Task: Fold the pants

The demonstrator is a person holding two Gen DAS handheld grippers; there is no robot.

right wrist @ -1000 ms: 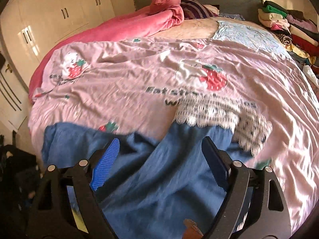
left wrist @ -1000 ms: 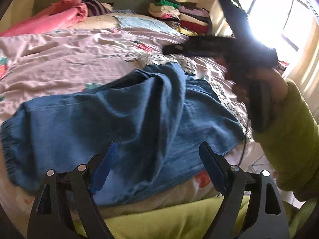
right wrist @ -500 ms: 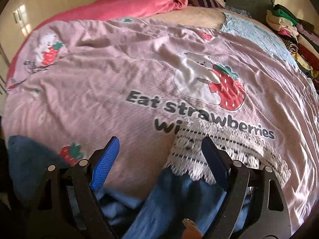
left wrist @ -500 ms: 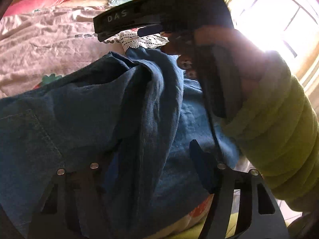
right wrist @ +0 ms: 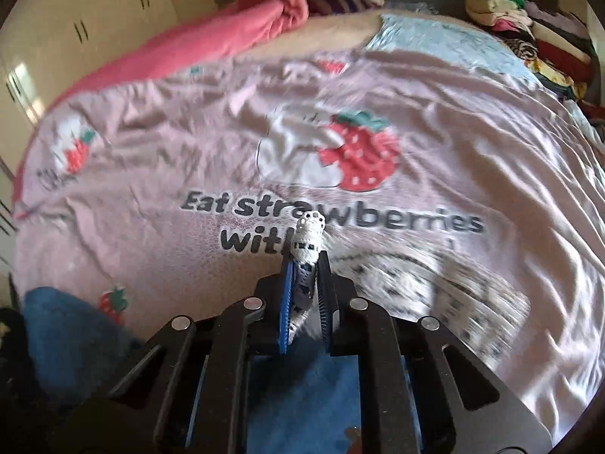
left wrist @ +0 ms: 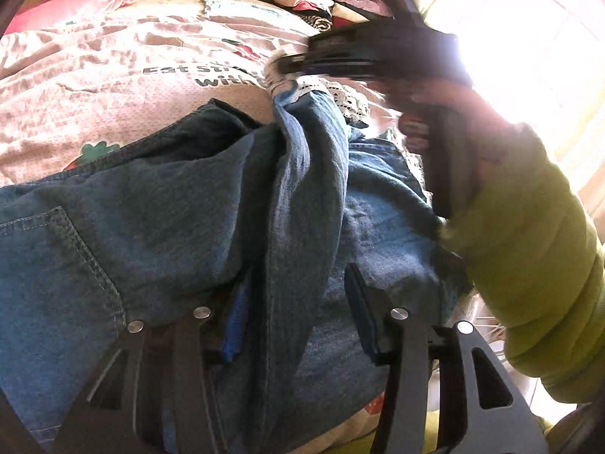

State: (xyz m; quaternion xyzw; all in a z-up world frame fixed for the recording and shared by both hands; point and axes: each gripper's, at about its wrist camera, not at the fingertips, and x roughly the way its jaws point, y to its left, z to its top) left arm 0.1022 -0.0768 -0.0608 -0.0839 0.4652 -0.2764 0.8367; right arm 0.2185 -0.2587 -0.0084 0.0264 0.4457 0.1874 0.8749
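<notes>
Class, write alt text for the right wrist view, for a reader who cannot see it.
The right gripper is shut on the white lace hem of blue denim pants, pinching it upright between its blue pads. Beyond lies a pink bedspread printed with a strawberry and "Eat strawberries", with stacked clothes at the far right.

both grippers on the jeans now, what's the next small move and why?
Probably finish the left grip before lifting. The right gripper is already shut on the lace hem of the jeans, but the left gripper is closing around a raised denim ridge without clearly pinching it. Lifting now would likely raise only the hem end.
</notes>
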